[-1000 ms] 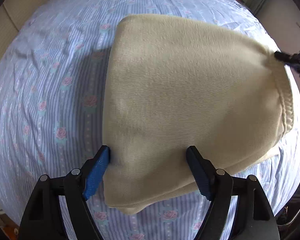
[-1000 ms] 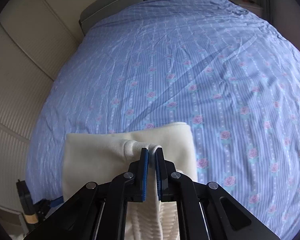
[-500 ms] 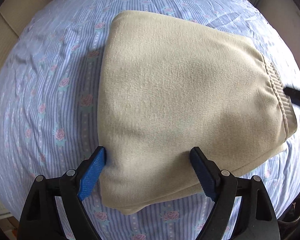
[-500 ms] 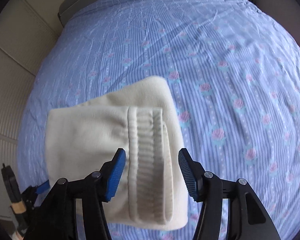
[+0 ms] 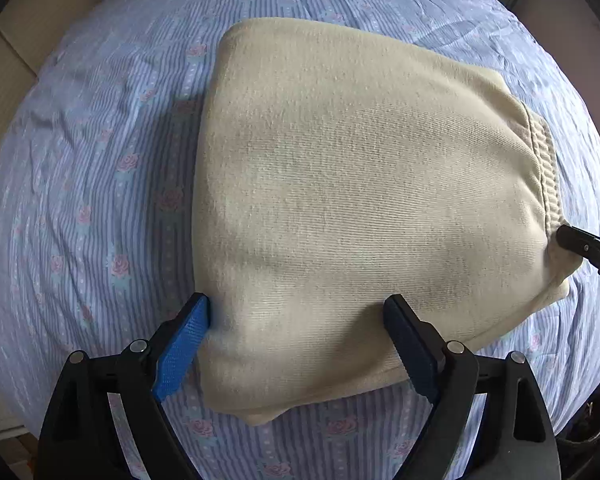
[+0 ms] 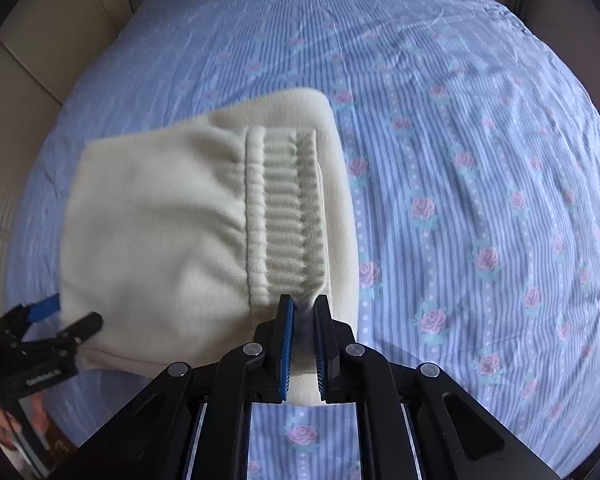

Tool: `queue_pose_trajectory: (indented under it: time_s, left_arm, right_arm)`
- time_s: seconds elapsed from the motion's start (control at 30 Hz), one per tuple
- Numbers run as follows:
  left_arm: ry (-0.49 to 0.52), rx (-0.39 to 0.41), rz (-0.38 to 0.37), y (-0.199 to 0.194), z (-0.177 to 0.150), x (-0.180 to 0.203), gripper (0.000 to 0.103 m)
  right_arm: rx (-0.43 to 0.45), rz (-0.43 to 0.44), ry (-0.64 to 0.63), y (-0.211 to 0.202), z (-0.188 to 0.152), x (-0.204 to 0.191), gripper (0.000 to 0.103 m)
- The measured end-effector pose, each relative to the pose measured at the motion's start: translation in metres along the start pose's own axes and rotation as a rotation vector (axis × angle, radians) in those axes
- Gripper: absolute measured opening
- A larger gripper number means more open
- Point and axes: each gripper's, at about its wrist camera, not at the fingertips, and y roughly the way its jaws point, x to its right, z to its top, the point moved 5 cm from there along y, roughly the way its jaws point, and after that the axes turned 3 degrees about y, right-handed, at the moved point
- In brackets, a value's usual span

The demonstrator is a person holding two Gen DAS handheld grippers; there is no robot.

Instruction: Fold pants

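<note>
Cream knitted pants (image 5: 340, 200) lie folded in a thick pad on the bed. My left gripper (image 5: 296, 304) points down over their near corner, its jaws opening wide. One blue pad (image 5: 188, 340) stands beside the fold's edge and the other rests over the cloth, neither pressing. In the right wrist view the ribbed waistband (image 6: 288, 208) lies on top of the pants (image 6: 152, 220). My right gripper (image 6: 303, 304) is shut on the waistband's near end, with cloth pinched between its pads. Its black tip (image 5: 568, 236) shows at the pants' right edge. The left gripper (image 6: 60, 320) shows at the lower left.
The bed sheet (image 6: 480, 160) is blue-striped with pink roses and lightly wrinkled, stretching far beyond the pants. Beige wall panels (image 6: 24, 92) run along the left side of the bed. A grey headboard edge sits at the top.
My right gripper let go of the waistband, opened, sank toward the pants and shut again on the waistband's near end. The raised cloth now lies flat. The left gripper's jaws widened slightly.
</note>
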Motion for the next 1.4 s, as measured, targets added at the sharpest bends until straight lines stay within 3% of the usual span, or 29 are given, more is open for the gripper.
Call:
queue_pose_trajectory:
  time_s: [0.07, 0.1, 0.13, 0.23, 0.33, 0.43, 0.53, 0.63, 0.97, 1.17, 1.4]
  left_arm:
    - [0.010, -0.001, 0.004, -0.001, -0.001, 0.001, 0.088]
    - [0.009, -0.003, 0.006, -0.003, -0.001, 0.000, 0.088]
    - [0.001, -0.006, 0.003, -0.006, -0.002, -0.001, 0.088]
    - [-0.033, 0.018, -0.014, -0.022, -0.005, -0.004, 0.088]
    - [-0.041, 0.055, -0.004, -0.040, -0.010, -0.006, 0.089]
    - [-0.036, 0.079, 0.012, -0.051, -0.014, -0.004, 0.089]
    - [-0.014, 0.093, 0.022, -0.056, -0.019, 0.001, 0.089]
    - [0.008, 0.113, 0.033, -0.055, -0.020, 0.004, 0.089]
    - [-0.010, 0.160, -0.027, -0.041, -0.013, 0.014, 0.089]
    - [-0.032, 0.169, -0.050, -0.031, -0.010, 0.005, 0.089]
    - [-0.081, 0.199, -0.085, -0.029, -0.001, -0.024, 0.091]
  right_arm:
    - [-0.009, 0.006, 0.007, 0.008, -0.005, 0.002, 0.012]
    - [-0.005, -0.006, 0.013, 0.007, -0.005, 0.006, 0.017]
    - [0.005, -0.011, 0.025, 0.004, -0.005, 0.009, 0.033]
    - [0.069, -0.028, 0.077, -0.015, -0.008, 0.025, 0.066]
    - [0.115, 0.046, 0.151, -0.036, -0.018, 0.034, 0.084]
    - [0.135, 0.155, 0.242, -0.039, -0.029, 0.038, 0.092]
    - [0.131, 0.238, 0.336, -0.023, -0.043, 0.039, 0.095]
    - [0.113, 0.376, 0.460, -0.006, -0.063, 0.043, 0.095]
    - [0.168, 0.563, 0.534, 0.028, -0.082, 0.037, 0.098]
    - [0.213, 0.588, 0.574, 0.043, -0.068, 0.033, 0.103]
    - [0.233, 0.508, 0.572, 0.055, -0.042, 0.017, 0.103]
